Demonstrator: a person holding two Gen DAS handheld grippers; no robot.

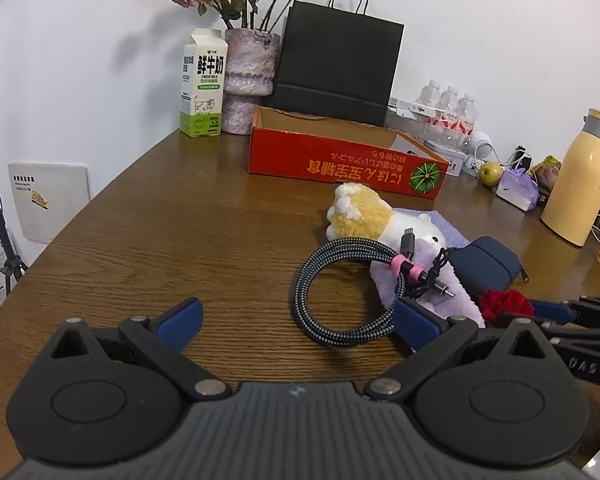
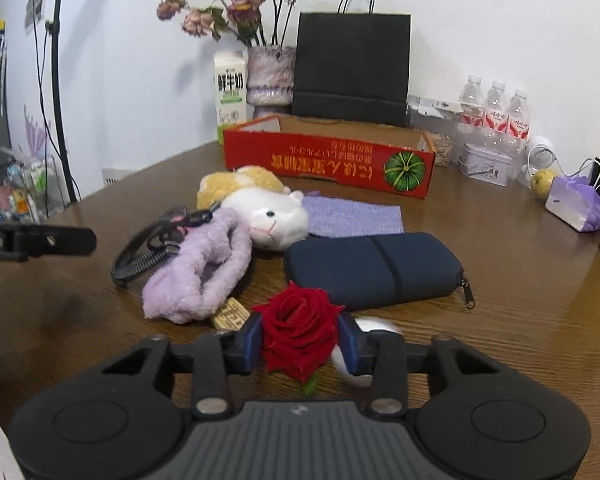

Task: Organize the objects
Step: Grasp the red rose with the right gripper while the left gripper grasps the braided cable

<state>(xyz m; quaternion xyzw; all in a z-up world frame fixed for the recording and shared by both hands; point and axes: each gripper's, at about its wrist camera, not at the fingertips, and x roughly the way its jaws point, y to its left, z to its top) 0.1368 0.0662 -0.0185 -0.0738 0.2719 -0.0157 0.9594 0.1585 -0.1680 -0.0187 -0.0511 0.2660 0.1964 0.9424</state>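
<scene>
Left view: left gripper (image 1: pixel 298 320) hangs low over the worktop (image 1: pixel 140 240), jaws released, cable (image 1: pixel 340 288) just ahead. Right view: right gripper (image 2: pixel 300 344) has its jaws grasping the rose (image 2: pixel 298 326), near the pouch (image 2: pixel 374 270). Pickup step, I'd say; next, carry it far to the red box (image 2: pixel 328 160).

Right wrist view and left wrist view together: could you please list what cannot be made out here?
- White object, right wrist view: blurred, half behind the right gripper shut on the red rose.
- Tan tag, right wrist view: print too small, partly under the purple plush.
- Red box interior, both views: front wall hides it.
</scene>
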